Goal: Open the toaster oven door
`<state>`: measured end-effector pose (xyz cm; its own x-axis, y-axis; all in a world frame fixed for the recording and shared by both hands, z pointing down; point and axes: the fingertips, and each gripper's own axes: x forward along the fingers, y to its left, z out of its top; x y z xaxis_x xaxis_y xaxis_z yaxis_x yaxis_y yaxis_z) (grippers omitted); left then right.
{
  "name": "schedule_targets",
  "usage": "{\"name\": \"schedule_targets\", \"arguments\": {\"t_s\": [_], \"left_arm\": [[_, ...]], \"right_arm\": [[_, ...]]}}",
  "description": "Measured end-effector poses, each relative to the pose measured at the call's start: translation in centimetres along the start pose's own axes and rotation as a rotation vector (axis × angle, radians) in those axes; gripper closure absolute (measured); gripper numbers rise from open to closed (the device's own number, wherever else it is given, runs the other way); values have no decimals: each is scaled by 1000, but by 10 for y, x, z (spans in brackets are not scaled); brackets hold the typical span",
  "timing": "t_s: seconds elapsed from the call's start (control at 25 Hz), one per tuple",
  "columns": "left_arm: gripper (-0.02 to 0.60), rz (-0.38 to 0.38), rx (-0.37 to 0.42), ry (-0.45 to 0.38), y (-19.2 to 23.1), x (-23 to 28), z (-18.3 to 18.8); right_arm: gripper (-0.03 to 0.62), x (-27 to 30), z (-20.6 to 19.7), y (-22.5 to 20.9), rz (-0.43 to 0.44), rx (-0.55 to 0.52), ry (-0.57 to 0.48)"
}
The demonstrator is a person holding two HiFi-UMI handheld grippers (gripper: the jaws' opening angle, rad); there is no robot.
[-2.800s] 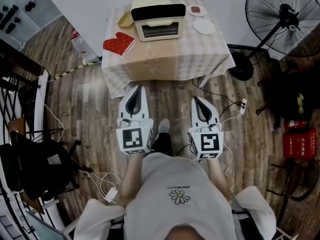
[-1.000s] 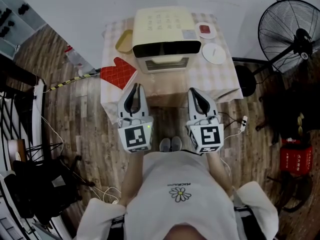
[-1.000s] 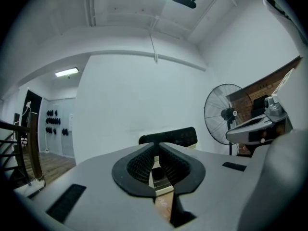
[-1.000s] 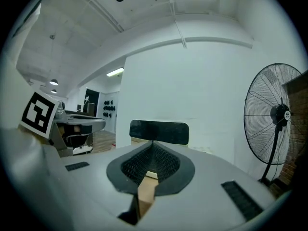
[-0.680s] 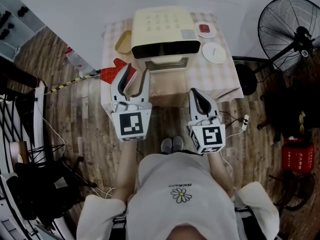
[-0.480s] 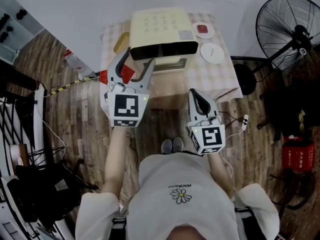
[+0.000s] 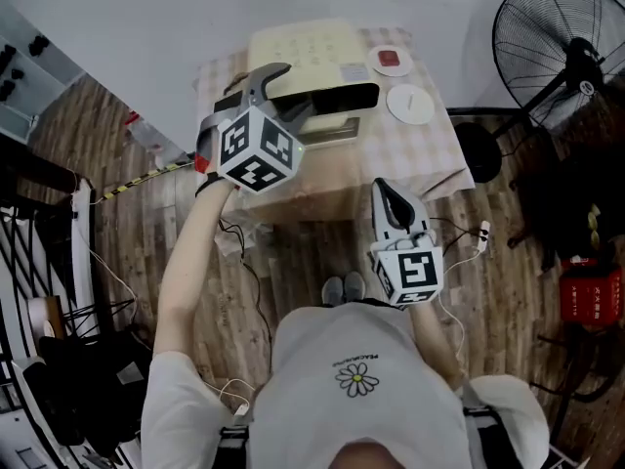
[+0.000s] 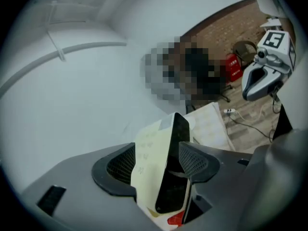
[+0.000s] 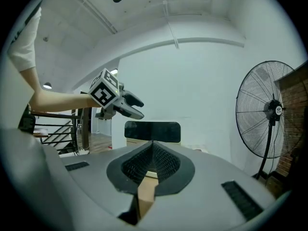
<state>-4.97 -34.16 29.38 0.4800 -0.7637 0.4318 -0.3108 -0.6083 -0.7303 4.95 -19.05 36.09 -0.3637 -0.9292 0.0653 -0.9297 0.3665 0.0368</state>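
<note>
Our left claw point(image 8: 159, 161) is opening, its two jaws wide apart. The toaster oven point(image 8: 148, 170) shows in the gap between them, cream top and dark front edge, but the pads are not pressing on it. Our right claw point(image 9: 152, 153) has its two jaws closed tight together with nothing between them.

In the head view the left claw is raised on a bare arm over the oven's front left corner, while the right claw hangs low, in front of the bench point(image 7: 420, 154). Each claw carries one marker cube point(image 7: 256, 148), so two in all, patterned in black and white squares with no letters.

The one toaster oven sits at the back of the checked bench, against the wall, and its door point(image 7: 332, 128) looks shut. Beside it on the right lie two small plates point(image 7: 410, 104); the farther one holds something red. A sliver of one red mitt point(image 7: 202, 160) peeks out past the left claw.

Only the head view shows the plates, the two shoes point(image 7: 342, 286) on the wooden floor point(image 7: 293, 262), and the daisy on the shirt point(image 7: 357, 379); the print above it is too small to read. One standing fan point(image 9: 269, 109) shows in the right claw view and the head view. The left claw view alone shows the right claw from the front.
</note>
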Motion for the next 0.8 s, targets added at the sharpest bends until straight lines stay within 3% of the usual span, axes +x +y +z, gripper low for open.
{"name": "schedule_targets", "arguments": {"t_s": [0.2, 0.32, 0.56, 0.8], "left_arm": [[299, -112, 110, 119, -15, 35, -17], [331, -135, 150, 176, -18, 46, -28], [403, -182, 148, 197, -27, 49, -32], [419, -169, 209, 227, -29, 50, -30]], "right_arm": [[588, -5, -3, -6, -31, 15, 8], [588, -7, -6, -8, -39, 19, 11], [588, -11, -12, -12, -55, 28, 27], [588, -7, -18, -8, -43, 38, 44]]}}
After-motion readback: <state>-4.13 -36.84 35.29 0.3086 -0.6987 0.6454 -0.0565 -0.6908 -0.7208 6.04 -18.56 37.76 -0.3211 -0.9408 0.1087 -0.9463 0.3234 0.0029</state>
